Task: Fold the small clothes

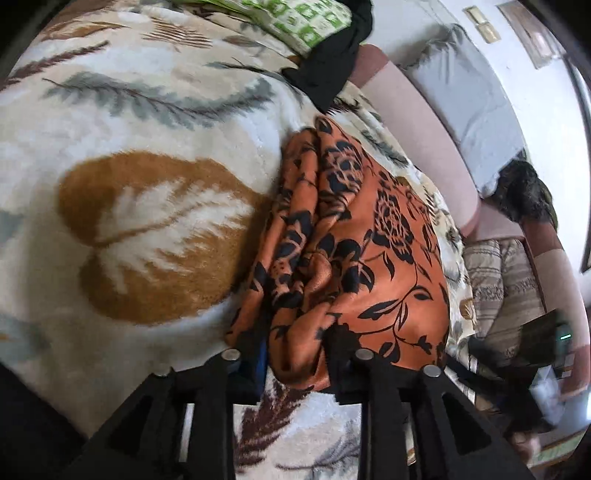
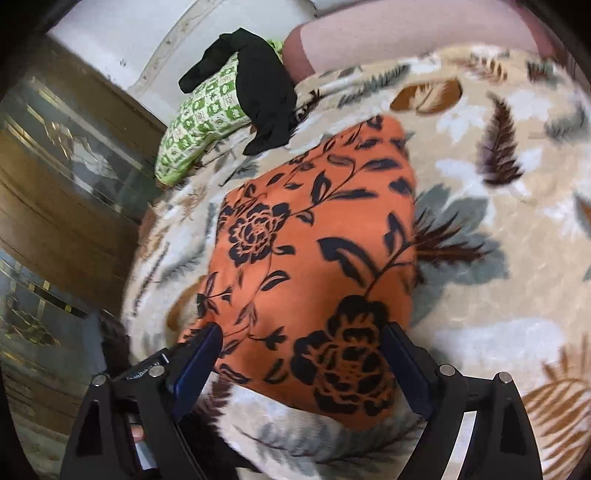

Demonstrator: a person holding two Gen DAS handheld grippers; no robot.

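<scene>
A plush cream blanket (image 1: 155, 122) printed with grey, brown and tan feathers covers the bed. Along its far edge runs a padded headboard (image 1: 417, 122) in pink and brown panels, with a pale grey pillow (image 1: 469, 96) leaning against it. The wall (image 1: 443, 14) behind is white and carries a beige switch plate (image 1: 482, 24). In the right wrist view, a brown wooden cabinet (image 2: 70, 206) with glass panels stands beside the bed. Soft daylight fills the room.
</scene>
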